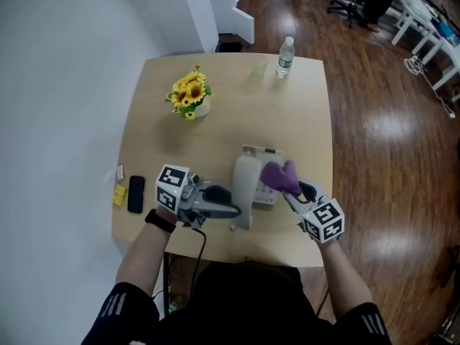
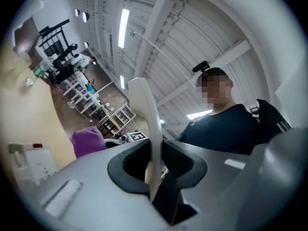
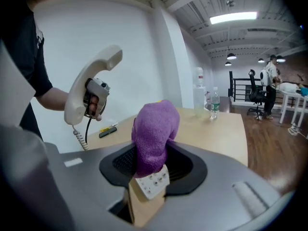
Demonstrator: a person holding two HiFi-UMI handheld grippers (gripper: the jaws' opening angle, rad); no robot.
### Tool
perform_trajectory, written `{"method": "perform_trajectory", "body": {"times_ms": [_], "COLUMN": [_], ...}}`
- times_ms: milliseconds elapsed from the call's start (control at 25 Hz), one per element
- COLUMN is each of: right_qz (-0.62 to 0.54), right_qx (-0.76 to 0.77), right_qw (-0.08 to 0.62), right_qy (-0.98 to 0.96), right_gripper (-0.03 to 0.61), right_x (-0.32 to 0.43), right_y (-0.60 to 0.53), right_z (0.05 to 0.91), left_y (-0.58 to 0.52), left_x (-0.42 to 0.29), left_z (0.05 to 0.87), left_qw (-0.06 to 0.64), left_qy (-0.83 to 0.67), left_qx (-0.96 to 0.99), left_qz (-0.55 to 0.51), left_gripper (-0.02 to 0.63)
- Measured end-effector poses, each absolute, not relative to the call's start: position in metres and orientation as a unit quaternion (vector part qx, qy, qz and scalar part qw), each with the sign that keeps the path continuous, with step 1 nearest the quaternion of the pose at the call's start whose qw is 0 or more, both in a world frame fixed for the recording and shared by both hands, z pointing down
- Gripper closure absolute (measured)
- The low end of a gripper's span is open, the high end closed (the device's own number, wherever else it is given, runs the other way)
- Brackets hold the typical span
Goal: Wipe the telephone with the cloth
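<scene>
Wiping seems under way: left tongs (image 1: 236,208) clamp the handset (image 1: 244,185), right tongs (image 1: 290,192) clamp the purple cloth (image 1: 279,176), due next on the telephone base (image 1: 260,152).

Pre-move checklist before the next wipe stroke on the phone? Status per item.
1. Left tool shut on handset: ok.
2. Right tool shut on purple cloth: ok.
3. Handset raised off telephone base: ok.
4. Purple cloth in contact with the keypad: cannot tell.
5. Water bottle and sunflower pot stand well apart from the base: ok.
</scene>
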State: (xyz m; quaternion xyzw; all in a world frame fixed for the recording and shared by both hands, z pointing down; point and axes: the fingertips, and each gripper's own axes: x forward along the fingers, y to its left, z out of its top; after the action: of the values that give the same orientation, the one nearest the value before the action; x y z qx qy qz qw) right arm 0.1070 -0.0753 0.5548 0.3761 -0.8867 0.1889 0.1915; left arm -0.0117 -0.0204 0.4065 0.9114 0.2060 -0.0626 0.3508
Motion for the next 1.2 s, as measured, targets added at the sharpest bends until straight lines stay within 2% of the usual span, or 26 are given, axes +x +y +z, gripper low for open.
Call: {"method": "perform_trajectory", "body": {"times_ms": [360, 680, 960, 1200], "right_qz": [0.129, -0.009, -0.1, -0.166], "right_qx": [0.364, 0.302, 0.22, 0.194], "right_qw": [0.086, 0.005, 0.007, 0.08], "right_qy": [-0.919, -0.953, -0.97, -0.964], "right_gripper": [0.43, 0.43, 0.431, 0.439], "right_x": [0.086, 0.061, 0.003, -0.016], "right_y": [-0.092, -0.072, -0.034, -0.004], "right_z": [0.434, 0.286, 0.228, 0.251], "left_y": [0.032, 0.048, 0.043, 0.042], "left_x": [-0.022, -0.042, -0.048, -0.054], "left_z": [0.303, 0.267, 0.259, 0.257], "left_qw": [0.21, 0.186, 0.202, 0.211], "left_qy": [0.309, 0.35, 0.355, 0.35], "left_qx": [0.923, 0.91, 0.899, 0.895], "left_qz": [-0.086, -0.124, -0.159, -0.181], "left_gripper": [0.534, 0.534, 0.534, 0.534]}}
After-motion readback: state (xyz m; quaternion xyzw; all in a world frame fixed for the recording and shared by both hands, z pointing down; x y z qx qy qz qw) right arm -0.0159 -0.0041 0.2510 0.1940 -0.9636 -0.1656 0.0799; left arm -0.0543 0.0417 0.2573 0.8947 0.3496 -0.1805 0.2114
